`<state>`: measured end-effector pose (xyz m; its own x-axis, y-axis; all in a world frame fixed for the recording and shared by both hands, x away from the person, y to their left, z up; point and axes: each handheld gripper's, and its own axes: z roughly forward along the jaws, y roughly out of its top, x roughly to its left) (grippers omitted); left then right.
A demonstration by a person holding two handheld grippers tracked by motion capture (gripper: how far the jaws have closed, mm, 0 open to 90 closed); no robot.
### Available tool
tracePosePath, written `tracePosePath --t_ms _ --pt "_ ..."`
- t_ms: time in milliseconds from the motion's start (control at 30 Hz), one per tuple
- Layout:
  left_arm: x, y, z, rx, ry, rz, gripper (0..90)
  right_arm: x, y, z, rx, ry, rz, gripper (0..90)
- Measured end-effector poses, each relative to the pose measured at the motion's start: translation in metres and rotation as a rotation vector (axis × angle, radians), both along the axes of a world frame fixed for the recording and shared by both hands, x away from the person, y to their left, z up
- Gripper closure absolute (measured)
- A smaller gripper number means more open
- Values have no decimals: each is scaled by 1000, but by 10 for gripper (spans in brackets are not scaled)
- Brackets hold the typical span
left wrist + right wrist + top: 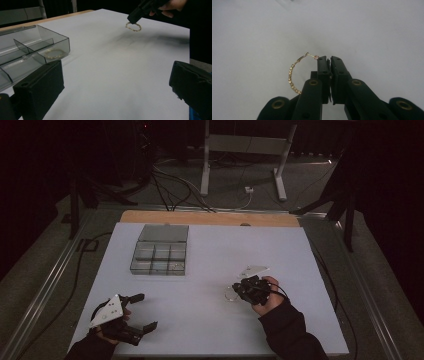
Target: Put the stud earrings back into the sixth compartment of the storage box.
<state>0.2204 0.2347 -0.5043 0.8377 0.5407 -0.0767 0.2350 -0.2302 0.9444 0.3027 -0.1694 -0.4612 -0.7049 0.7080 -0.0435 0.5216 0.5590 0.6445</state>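
Right gripper (328,59) jaws clamped on gold hoop earring (291,75), hoop hanging left of fingertips above white table (374,30), left gripper (115,82) jaws wide apart

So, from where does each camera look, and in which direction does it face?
High view: above the person's side, looking forward and down on the white table; forearms, both hands, the left hand-held gripper and the right hand-held gripper show.
Left gripper view: low, along its own open jaws, across the table past the clear compartment box; the other hand shows far off.
Right gripper view: along its own shut jaws, down at the table.
Shared: the gold hoop earring held by the right hand-held gripper appears in both gripper views.
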Motion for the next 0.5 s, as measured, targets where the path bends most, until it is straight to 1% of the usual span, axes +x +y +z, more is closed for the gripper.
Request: tracePosePath --t_ms 200,500 --pt "0 0 0 1 -3 -2 4 9 12 2 5 1 13 865" --pt "0 0 0 -1 -2 -4 4 20 28 7 10 -14 35 865"
